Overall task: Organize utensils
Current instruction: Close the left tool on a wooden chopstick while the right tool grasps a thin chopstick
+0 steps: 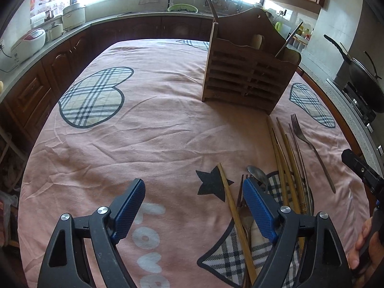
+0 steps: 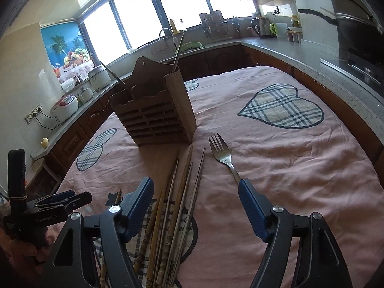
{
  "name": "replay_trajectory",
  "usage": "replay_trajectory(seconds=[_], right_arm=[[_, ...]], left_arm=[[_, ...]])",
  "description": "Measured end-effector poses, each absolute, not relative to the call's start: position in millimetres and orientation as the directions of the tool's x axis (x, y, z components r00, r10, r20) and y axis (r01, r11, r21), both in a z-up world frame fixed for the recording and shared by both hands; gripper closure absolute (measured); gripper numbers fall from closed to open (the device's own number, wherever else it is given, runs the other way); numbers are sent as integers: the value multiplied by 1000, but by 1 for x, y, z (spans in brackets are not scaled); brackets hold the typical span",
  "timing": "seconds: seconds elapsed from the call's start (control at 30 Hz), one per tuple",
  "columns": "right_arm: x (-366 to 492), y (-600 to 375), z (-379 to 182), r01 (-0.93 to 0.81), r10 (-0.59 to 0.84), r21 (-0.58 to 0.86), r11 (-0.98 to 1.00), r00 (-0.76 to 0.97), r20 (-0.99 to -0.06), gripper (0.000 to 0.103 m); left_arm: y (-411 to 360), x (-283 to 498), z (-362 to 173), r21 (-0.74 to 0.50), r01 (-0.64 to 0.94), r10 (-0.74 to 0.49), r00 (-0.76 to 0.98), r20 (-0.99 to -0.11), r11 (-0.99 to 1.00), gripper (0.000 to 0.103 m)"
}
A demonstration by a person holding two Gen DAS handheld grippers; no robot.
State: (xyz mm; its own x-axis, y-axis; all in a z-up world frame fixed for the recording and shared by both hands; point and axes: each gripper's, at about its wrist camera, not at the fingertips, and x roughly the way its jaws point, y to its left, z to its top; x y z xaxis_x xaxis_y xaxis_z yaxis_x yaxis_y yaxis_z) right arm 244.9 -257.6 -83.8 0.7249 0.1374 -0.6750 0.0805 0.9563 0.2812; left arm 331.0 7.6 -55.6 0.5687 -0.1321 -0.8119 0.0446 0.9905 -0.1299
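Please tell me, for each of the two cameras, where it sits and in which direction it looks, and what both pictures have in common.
Left wrist: sits on the left gripper, looking down across the pink cloth toward the wooden holder; its own open fingers show, plus the right gripper at the edge.
Right wrist: sits on the right gripper, over the chopsticks and fork; the left gripper shows at lower left.
Shared: holder, chopsticks, fork, cloth.

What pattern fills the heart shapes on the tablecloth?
Plaid: dark crossing lines on beige and white, on the heart shapes of the pink tablecloth. Clearest in the right wrist view.
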Motion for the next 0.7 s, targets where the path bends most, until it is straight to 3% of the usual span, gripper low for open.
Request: replay_trajectory(seconds=[0.23, 0.43, 0.7], right_arm=[[267, -251, -95, 69, 151, 271, 960, 688, -710, 42], [290, -248, -113, 69, 167, 268, 961, 629, -759, 59], [323, -254, -133, 92, 165, 265, 960, 578, -799, 63]], left_arm=[[-1, 349, -67, -120, 64, -136, 537, -833, 991, 28], [-9, 366, -81, -114, 70, -134, 500, -856, 991, 44], [-13, 383, -94, -136, 81, -158, 459, -874, 987, 57]])
